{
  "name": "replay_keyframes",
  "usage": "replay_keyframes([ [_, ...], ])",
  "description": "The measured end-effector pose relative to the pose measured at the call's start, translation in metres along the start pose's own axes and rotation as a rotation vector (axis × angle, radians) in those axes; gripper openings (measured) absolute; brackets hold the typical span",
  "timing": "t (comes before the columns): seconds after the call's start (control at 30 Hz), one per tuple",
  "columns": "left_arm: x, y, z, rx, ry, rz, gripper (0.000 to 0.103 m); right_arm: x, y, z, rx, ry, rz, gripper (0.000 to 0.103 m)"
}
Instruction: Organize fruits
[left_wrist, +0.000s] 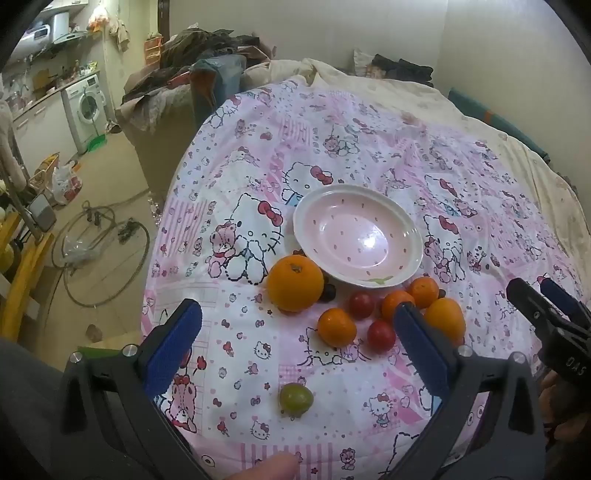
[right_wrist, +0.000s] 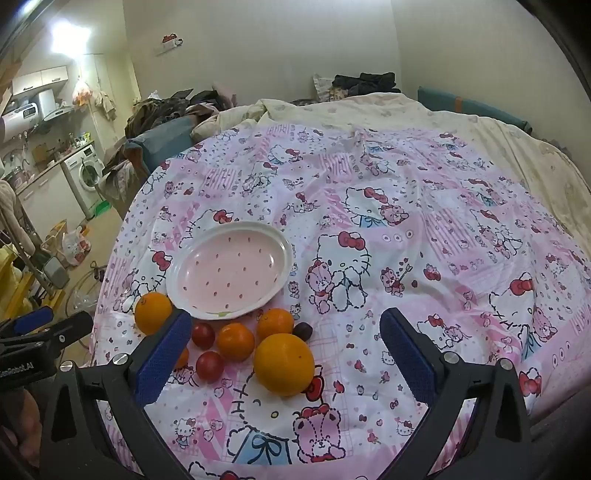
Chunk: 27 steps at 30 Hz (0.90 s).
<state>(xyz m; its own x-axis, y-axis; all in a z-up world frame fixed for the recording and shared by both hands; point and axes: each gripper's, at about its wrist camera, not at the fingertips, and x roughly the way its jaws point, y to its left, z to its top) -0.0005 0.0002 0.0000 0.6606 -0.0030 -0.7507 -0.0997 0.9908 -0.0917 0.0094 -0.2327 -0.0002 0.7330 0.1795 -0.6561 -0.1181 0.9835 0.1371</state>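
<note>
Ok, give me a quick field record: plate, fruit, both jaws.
plate: pink plate on the patterned bedsheet, nothing in it
fruit: oranges and red tomatoes clustered on the sheet beside the plate's near rim; big orange at its left
stray: green grape alone, nearer the camera
left gripper: jaws open, holding nothing
right gripper: jaws open, holding nothing

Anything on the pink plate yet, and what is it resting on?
The pink plate holds no fruit, only its printed spots. It rests on the patterned bedsheet; whatever lies beneath the plate is covered. Fruit sits beside its near rim.
</note>
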Motion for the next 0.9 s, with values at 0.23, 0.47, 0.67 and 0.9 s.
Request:
replay_keyframes([
  [0.23,-0.0006,0.0009,0.0003,0.005,0.003,0.007,0.102,0.0006,0.0001,-0.0007,0.001,-0.003,-0.001,0.103],
  [0.47,0.0022,0.0033,-0.0031,0.008,0.01,0.017,0.102,0.0011,0.0011,-0.0014,-0.001,0.002,-0.003,0.103],
  [0.67,0.005,0.002,-0.0027,0.008,0.016,0.024,0.102,-0.0005,0.0,0.0007,0.0,0.003,-0.001,0.103],
  [0.9,0.0052,0.0022,-0.0022,0.009,0.017,0.023,0.102,0.0006,0.0009,-0.002,0.002,0.003,-0.001,0.103],
])
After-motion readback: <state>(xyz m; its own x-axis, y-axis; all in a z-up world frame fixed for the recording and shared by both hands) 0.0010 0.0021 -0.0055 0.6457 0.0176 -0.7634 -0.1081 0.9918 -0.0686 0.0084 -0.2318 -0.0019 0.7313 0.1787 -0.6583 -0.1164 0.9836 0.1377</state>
